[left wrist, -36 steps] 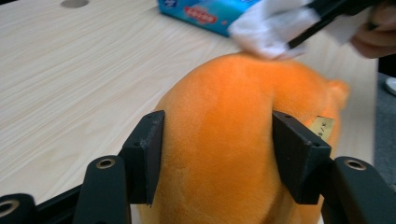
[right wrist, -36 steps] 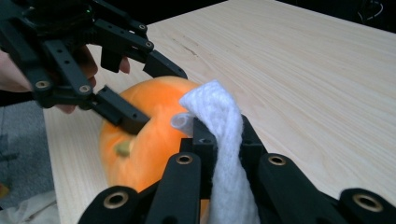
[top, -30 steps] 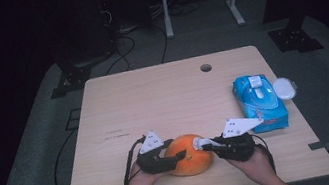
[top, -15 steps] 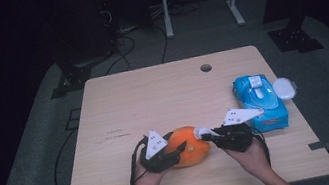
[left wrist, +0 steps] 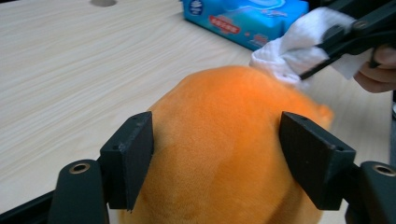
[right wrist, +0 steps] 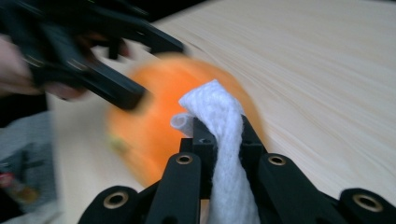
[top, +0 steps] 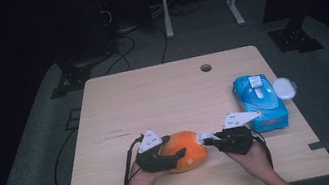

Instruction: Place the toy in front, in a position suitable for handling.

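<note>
The desk (top: 152,94) is a pale wooden top, bare across its far and left parts, with a small round hole (top: 206,68) near the far edge; a blue wipes pack (top: 259,102) lies toward the right edge, long axis running front to back. Near the front edge, between the two hands, sits the orange plush toy (top: 187,148), a rounded lump, slightly wider than deep; the left tool (top: 177,156) reaches it from the left with jaws set either side of it, and these have just been opening, so the pads (left wrist: 133,154) stand at the plush flanks and look to have let go. The right tool (top: 209,139) comes from the right, jaws clamped tight on a folded white wipe (right wrist: 219,121); the wipe's free end touches the toy's upper right shoulder. The coming stroke turns on this: the toy lies just left of the wipe, touching it, so the right hand is the working one; open room lies ahead and leftward; the front edge is near, and the pack sits just beside the right hand.
</note>
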